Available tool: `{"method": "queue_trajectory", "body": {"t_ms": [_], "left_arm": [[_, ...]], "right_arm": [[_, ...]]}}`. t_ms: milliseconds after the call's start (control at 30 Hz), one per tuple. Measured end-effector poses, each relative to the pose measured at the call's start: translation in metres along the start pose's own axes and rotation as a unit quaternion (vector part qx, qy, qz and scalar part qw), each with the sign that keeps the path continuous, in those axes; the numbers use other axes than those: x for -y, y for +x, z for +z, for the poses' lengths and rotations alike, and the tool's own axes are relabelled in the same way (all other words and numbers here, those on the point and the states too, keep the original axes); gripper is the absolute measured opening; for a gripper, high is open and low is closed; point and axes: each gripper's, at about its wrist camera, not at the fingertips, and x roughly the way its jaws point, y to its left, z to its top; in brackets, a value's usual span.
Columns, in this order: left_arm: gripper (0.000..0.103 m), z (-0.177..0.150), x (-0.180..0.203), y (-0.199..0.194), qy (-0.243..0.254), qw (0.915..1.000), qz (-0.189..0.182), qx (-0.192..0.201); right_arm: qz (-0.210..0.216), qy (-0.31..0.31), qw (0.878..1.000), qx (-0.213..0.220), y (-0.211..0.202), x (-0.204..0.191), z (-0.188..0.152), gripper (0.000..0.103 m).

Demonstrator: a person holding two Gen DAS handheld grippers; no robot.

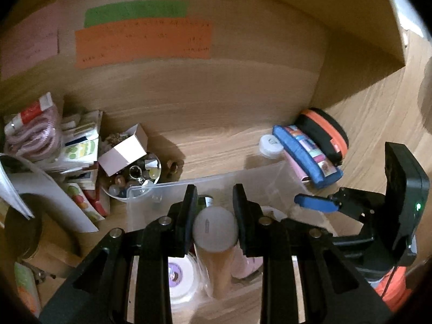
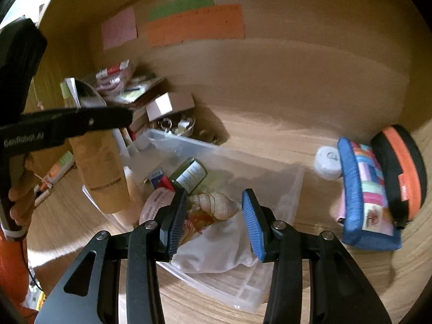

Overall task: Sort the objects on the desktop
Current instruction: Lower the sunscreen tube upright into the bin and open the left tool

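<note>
Two tongs work over one clear bin (image 2: 286, 186) on the worktop (image 2: 270, 137). The left tongs (image 1: 213, 216) are clamped on a tan cylinder with a pale rounded cap (image 1: 215, 228), held upright above the bin's left part. The right tongs (image 2: 214, 216) stand spread and hold nothing, poised over a seashell (image 2: 216, 202) on white cloth inside the bin.

To place the cylinder well, I would lower it straight into the free space beside the green-lidded jar (image 2: 189, 174) — away from the shell — and let go only once its base rests. The right tongs should stay clear of that descent; the bin is light and may slide.
</note>
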Motion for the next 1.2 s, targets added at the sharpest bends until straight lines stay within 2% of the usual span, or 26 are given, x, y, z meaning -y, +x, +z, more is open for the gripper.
{"method": "queue_trajectory", "body": {"t_ms": [133, 267, 567, 733, 833, 900, 967, 1200], "left_arm": [[0.027, -0.003, -0.003, 0.022, 0.004, 0.9998, 0.011, -0.017], [0.028, -0.008, -0.008, 0.043, -0.002, 0.9992, 0.005, -0.039], [0.030, -0.019, -0.002, 0.079, 0.022, 0.9963, 0.037, -0.075], [0.031, -0.021, 0.000, 0.079, 0.036, 0.9954, 0.052, -0.072], [0.042, -0.020, -0.001, 0.076, 0.031, 0.9960, 0.044, -0.071], [0.047, -0.020, -0.002, 0.075, 0.030, 0.9962, 0.044, -0.069], [0.055, -0.020, -0.001, 0.073, 0.034, 0.9960, 0.049, -0.066], [0.073, -0.017, 0.005, 0.062, 0.035, 0.9972, 0.052, -0.041]], "right_arm": [[0.004, -0.001, 1.000, -0.018, 0.015, 0.000, -0.005, 0.039], [0.007, -0.007, 1.000, -0.022, 0.022, -0.002, -0.009, 0.039], [-0.010, -0.023, 0.999, -0.024, 0.031, -0.006, -0.012, 0.039], [-0.007, -0.017, 1.000, -0.022, 0.031, -0.003, -0.012, 0.040], [-0.013, -0.019, 1.000, -0.003, 0.024, -0.002, -0.010, 0.042], [-0.015, -0.014, 1.000, 0.010, 0.019, 0.001, -0.009, 0.057], [-0.018, -0.009, 1.000, 0.021, 0.015, 0.003, -0.008, 0.066], [-0.044, 0.000, 0.999, 0.028, 0.012, 0.009, -0.006, 0.074]]}}
